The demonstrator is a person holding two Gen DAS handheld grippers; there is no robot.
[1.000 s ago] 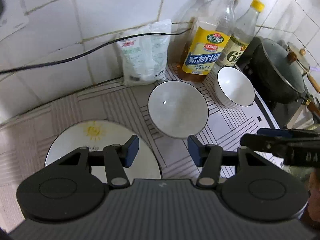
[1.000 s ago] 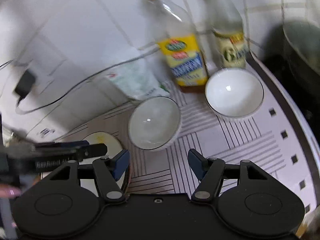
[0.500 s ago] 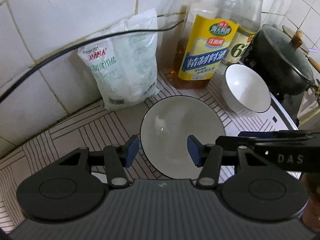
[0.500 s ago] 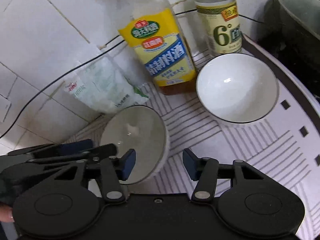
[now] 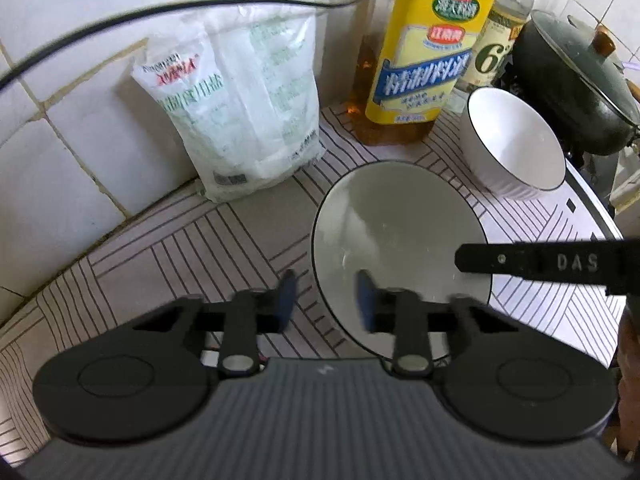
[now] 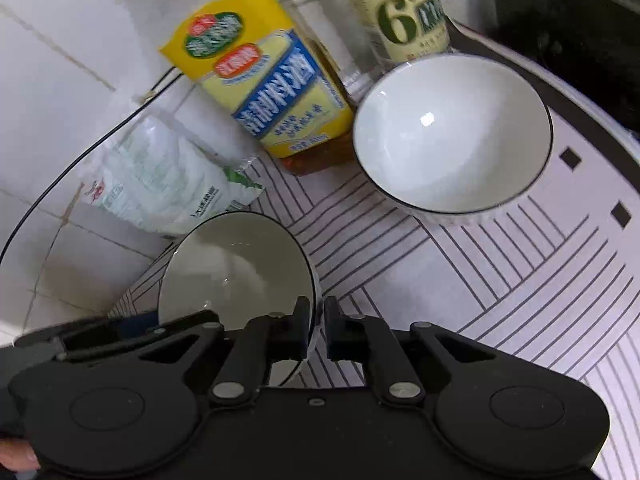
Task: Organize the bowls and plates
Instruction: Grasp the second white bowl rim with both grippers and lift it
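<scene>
A shallow grey-white bowl (image 5: 400,240) with a dark rim sits on the striped counter mat. In the left wrist view my left gripper (image 5: 326,300) straddles its left rim. The jaws are closing, the blue pads are blurred, and a gap still shows on each side of the rim. My right gripper (image 6: 318,328) is shut on the right rim of that same bowl (image 6: 236,276). Its dark finger (image 5: 540,264) crosses the bowl's right edge in the left wrist view. A second, whiter bowl (image 5: 516,148) (image 6: 452,132) stands apart behind it, near the bottles.
Against the tiled wall stand a white salt bag (image 5: 240,112), a yellow-labelled bottle (image 5: 420,60) and a second bottle (image 5: 492,52). A dark lidded pot (image 5: 576,92) sits at the right. A black cable (image 5: 120,20) runs along the wall.
Both grippers came down and forward onto the near bowl. The sun-patterned plate left the left view. The right jaws closed on the rim. The left jaws narrowed.
</scene>
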